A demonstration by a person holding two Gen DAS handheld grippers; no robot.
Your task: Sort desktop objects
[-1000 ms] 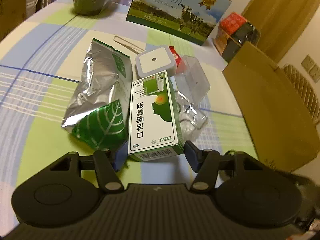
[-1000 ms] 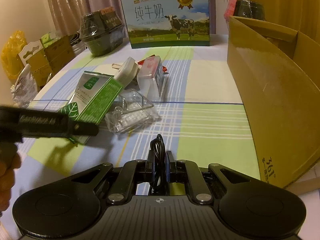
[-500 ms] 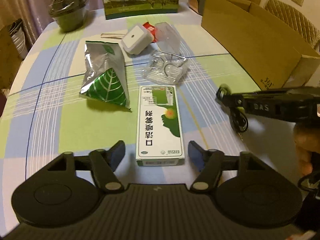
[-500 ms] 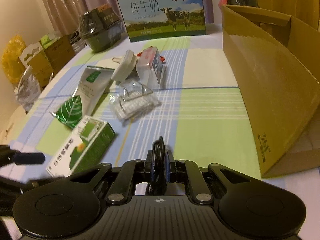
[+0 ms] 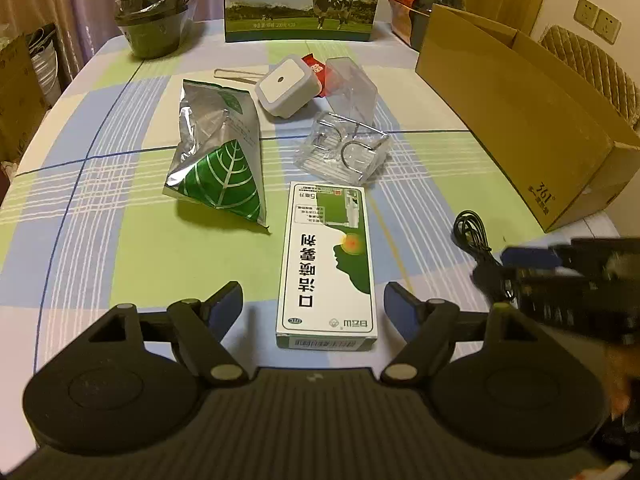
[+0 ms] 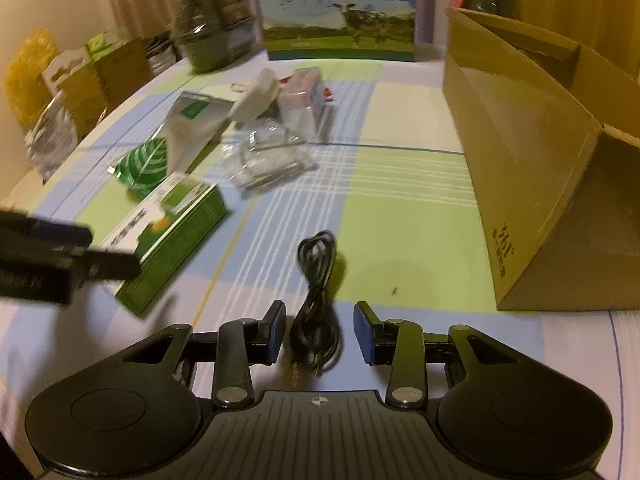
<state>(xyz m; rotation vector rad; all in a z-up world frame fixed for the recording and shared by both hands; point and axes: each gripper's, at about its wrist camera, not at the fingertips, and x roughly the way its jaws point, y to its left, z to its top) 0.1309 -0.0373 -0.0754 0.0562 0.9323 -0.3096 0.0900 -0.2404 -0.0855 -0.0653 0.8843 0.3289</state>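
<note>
A green and white carton [image 5: 326, 264] lies flat on the checked tablecloth between the fingers of my left gripper [image 5: 314, 302]. Its jaws are opening and stand clear of the carton's sides. A coiled black cable [image 6: 316, 268] lies on the cloth between the fingers of my right gripper [image 6: 320, 330]. Those jaws are opening too, and the pads do not touch the cable. In the left wrist view the cable [image 5: 474, 232] shows at the right, just ahead of the blurred right gripper [image 5: 560, 276].
Farther back lie a foil pouch with a green leaf [image 5: 218, 160], a white square plug [image 5: 286, 88] and two clear plastic boxes [image 5: 344, 152]. An open cardboard box [image 5: 520, 112] stands at the right. A milk carton pack [image 5: 304, 0] and a dark pot [image 5: 154, 20] stand at the far edge.
My right gripper has opened and let the black cable drop onto the cloth. My left gripper drew the carton away from the pile, then spread its jaws off it.
</note>
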